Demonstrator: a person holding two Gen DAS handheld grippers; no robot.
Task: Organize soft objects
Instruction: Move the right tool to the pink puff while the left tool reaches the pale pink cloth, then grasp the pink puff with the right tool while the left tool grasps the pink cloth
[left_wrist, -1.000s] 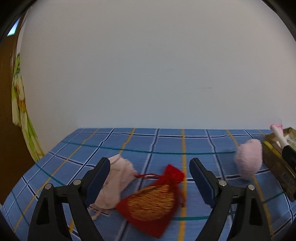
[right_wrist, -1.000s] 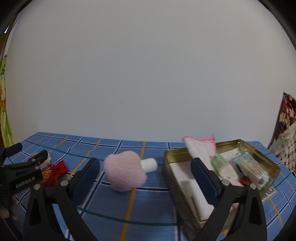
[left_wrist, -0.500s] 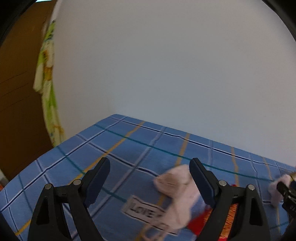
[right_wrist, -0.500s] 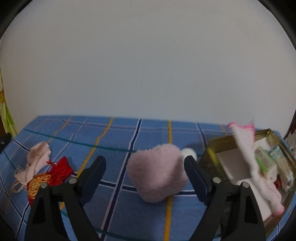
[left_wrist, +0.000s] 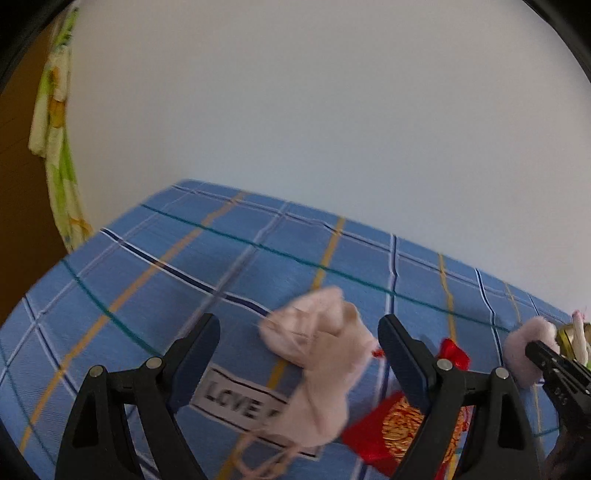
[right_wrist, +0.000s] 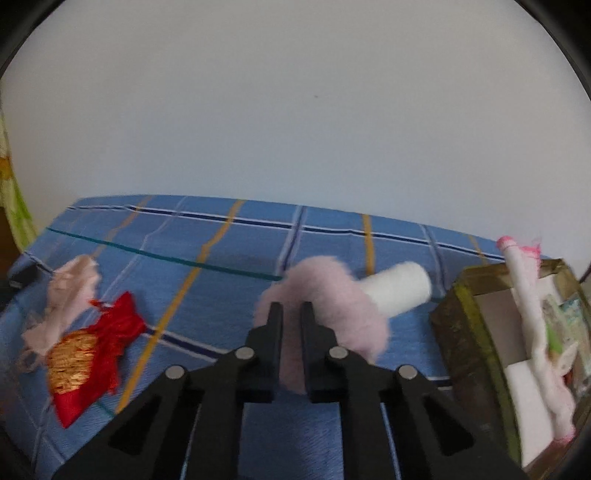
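Observation:
A plush mushroom with a pink fluffy cap and a white stem lies on the blue plaid cloth. My right gripper is closing tight on the near edge of the cap, with pink fluff pinched between its pads. A pale pink cloth pouch lies ahead of my left gripper, which stands open above it without touching it. A red and gold drawstring pouch lies just right of the pale pouch, partly behind the right finger.
An open gold tin stands at the right, holding a white cloth with pink trim and small packets. A "LOVE" label is sewn on the plaid cloth. A white wall stands behind; a patterned curtain hangs at the left.
My right gripper swung left from the tin to the mushroom and shut on its cap. My left gripper swung from the red pouch to face the pale pink pouch, still open.

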